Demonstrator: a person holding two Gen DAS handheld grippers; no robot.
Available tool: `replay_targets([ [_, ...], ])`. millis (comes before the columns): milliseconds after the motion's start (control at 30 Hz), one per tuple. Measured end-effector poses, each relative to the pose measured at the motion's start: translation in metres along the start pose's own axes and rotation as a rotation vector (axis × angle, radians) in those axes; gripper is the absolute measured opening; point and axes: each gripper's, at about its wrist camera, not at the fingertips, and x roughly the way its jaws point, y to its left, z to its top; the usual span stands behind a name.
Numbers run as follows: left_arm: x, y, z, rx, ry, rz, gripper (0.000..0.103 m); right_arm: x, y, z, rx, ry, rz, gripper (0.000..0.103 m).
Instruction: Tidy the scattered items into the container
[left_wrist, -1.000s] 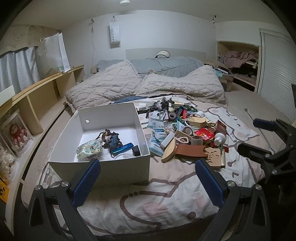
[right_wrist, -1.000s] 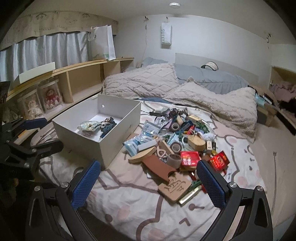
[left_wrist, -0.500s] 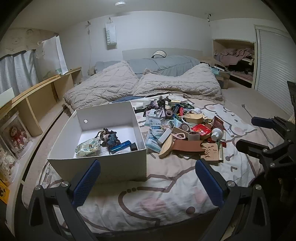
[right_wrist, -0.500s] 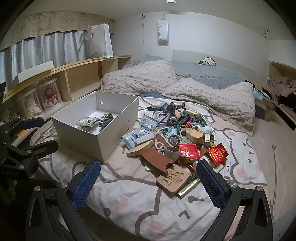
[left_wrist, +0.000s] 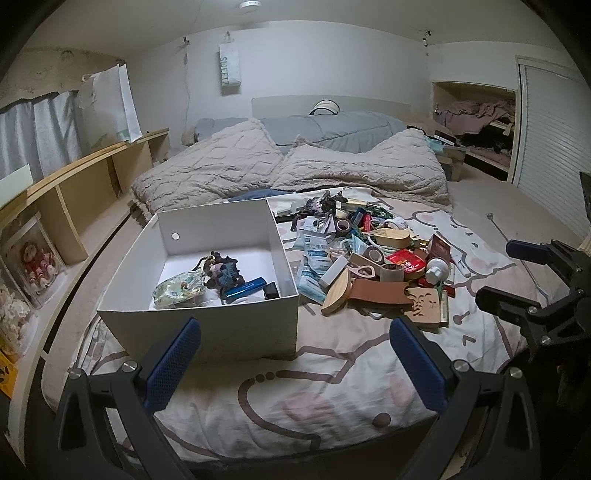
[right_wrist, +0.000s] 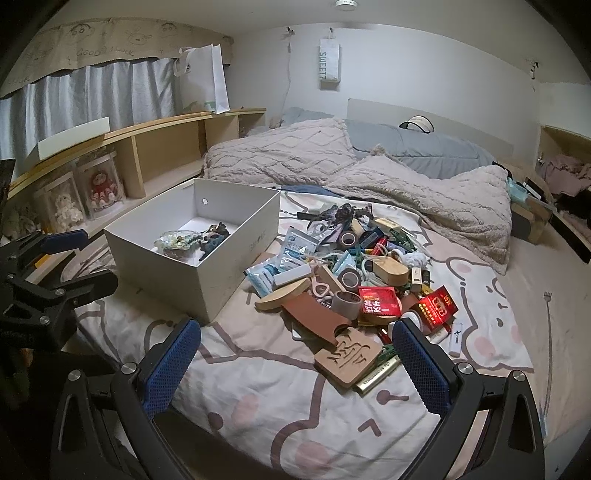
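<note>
A white open box (left_wrist: 207, 332) (right_wrist: 236, 266) stands on the bed's patterned sheet and holds a floral pouch (left_wrist: 179, 290), a dark plush toy (left_wrist: 221, 269) and a blue stick (left_wrist: 245, 288). To its right lies a heap of scattered items: tape rolls (right_wrist: 347, 299), red packets (right_wrist: 380, 304), a carved wooden board (right_wrist: 349, 360), a brown leather piece (left_wrist: 376, 293) and wet-wipe packs (left_wrist: 310, 273). My left gripper (left_wrist: 295, 365) hovers open before the box's near wall. My right gripper (right_wrist: 295, 365) is open and empty near the board, short of the heap.
Rumpled beige blankets (left_wrist: 295, 173) and a grey pillow cover the far half of the bed. A wooden shelf (right_wrist: 147, 147) with boxed dolls runs along the left wall. A back scratcher (right_wrist: 548, 332) lies at the bed's right edge. A closet stands at far right.
Both grippers have drawn back and risen slightly, so the box and heap look smaller and farther. Both stay open and empty; no item moved.
</note>
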Motion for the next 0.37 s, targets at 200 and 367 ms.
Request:
replay_targets([
  [200,-0.0002,0.0003,-0.0001,0.001,-0.005,-0.003,0.103,-0.0004,0.0023,-0.0007,-0.006,0.001,-0.001,0.103],
  [367,-0.0004,0.0001,-0.0003,0.000,-0.001,-0.005,0.103,-0.0012,0.0035,-0.0002,-0.011,-0.004,0.002,0.103],
])
